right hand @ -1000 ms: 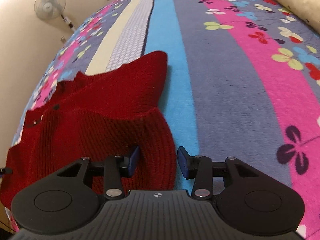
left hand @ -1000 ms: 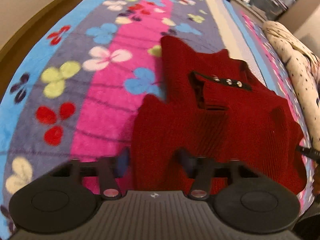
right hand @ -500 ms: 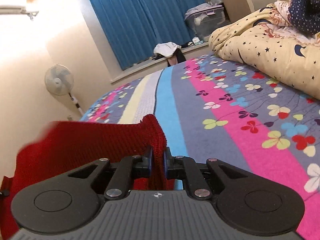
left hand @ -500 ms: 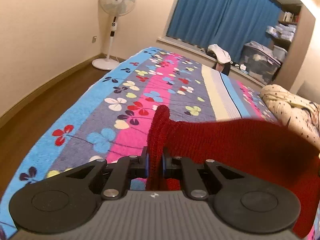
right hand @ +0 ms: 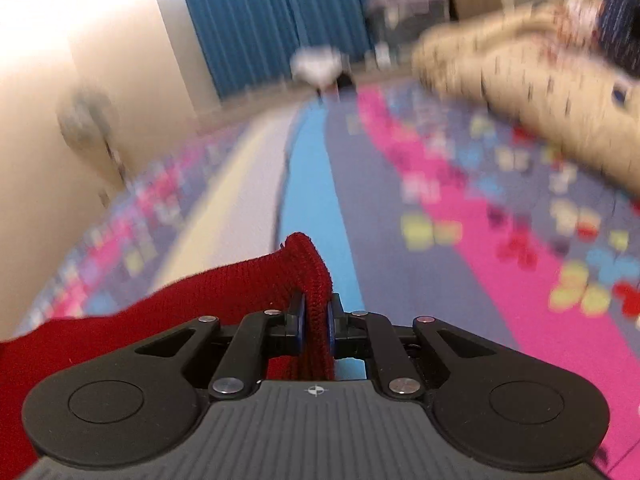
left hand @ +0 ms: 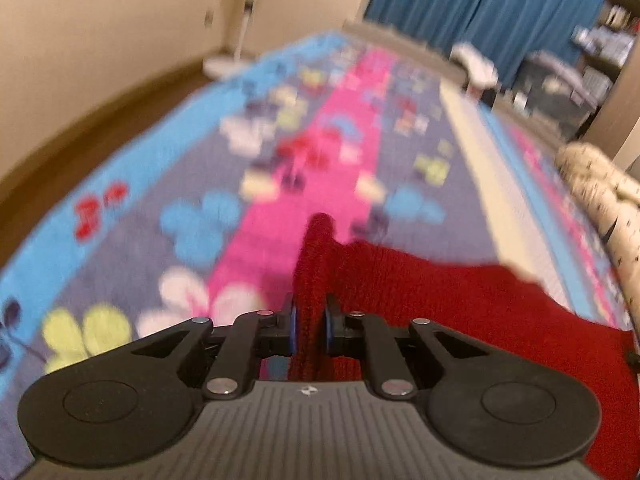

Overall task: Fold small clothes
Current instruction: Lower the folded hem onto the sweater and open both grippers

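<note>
Blurred behind everything is the bed's striped, flower-print blanket point(left hand: 192, 216), blue curtains point(right hand: 272, 20) at the far wall. My left gripper point(left hand: 308, 330) pinches one edge of the dark red knitted garment point(left hand: 460, 304), though its jaws are easing open; my right gripper point(right hand: 316, 326) is clamped on another edge of the same knit. It hangs lifted between them, above the blanket. Judging by that, folding has barely started. A second ago it lay flat, the right jaws not yet closed on it.
</note>
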The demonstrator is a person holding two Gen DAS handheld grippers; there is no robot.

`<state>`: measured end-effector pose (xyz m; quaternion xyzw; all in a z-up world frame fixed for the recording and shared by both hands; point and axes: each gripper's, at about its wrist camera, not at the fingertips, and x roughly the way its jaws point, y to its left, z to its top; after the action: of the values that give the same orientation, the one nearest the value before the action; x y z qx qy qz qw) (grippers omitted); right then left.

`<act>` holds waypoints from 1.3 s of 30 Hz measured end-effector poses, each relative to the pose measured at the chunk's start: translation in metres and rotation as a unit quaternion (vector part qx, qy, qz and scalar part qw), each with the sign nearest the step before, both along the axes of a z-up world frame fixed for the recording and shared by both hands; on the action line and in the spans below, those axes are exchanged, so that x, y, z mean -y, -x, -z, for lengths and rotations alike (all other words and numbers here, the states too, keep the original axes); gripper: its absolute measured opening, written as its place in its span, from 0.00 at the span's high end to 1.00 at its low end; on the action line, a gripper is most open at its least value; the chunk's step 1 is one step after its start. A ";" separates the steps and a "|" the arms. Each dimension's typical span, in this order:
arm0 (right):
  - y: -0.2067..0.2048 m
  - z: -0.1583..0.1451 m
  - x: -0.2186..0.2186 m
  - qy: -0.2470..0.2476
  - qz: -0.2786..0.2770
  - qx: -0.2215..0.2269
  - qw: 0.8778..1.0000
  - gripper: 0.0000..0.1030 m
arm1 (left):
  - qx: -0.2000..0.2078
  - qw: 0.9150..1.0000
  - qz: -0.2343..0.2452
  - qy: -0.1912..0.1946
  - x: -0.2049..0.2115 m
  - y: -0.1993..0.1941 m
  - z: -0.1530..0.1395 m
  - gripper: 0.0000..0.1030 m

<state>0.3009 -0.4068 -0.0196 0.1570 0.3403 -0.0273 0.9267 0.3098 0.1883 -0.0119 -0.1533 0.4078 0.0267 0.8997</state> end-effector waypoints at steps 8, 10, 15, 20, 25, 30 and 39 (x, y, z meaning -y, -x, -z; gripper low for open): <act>0.009 0.009 0.012 -0.037 0.029 -0.050 0.998 0.59 | -0.045 0.998 -0.002 0.047 -0.020 0.008 -0.003 0.56; 0.022 0.005 0.020 -0.075 0.029 -0.058 0.995 0.58 | -0.064 0.995 0.006 0.076 -0.023 0.011 -0.001 0.56; 0.053 0.002 0.026 -0.123 0.001 -0.092 0.988 0.53 | -0.088 0.992 0.010 0.095 -0.018 0.032 -0.003 0.55; 0.092 -0.002 0.027 -0.155 -0.003 -0.121 0.980 0.51 | -0.148 0.984 -0.002 0.103 -0.018 0.059 -0.014 0.54; 0.117 -0.012 0.010 -0.118 -0.045 -0.128 0.984 0.49 | -0.156 0.984 0.041 0.077 -0.007 0.105 -0.017 0.47; 0.130 -0.011 0.004 -0.073 -0.051 -0.145 0.985 0.44 | -0.127 0.989 0.039 0.070 -0.005 0.118 -0.019 0.55; 0.132 -0.014 -0.007 -0.057 -0.071 -0.124 0.988 0.88 | -0.084 0.994 0.056 0.052 -0.006 0.127 -0.032 0.87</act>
<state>0.1691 -0.4000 -0.0057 0.1801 0.4637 0.0384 0.8666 0.1828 0.1941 0.0198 -0.1739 0.4909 -0.0320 0.8531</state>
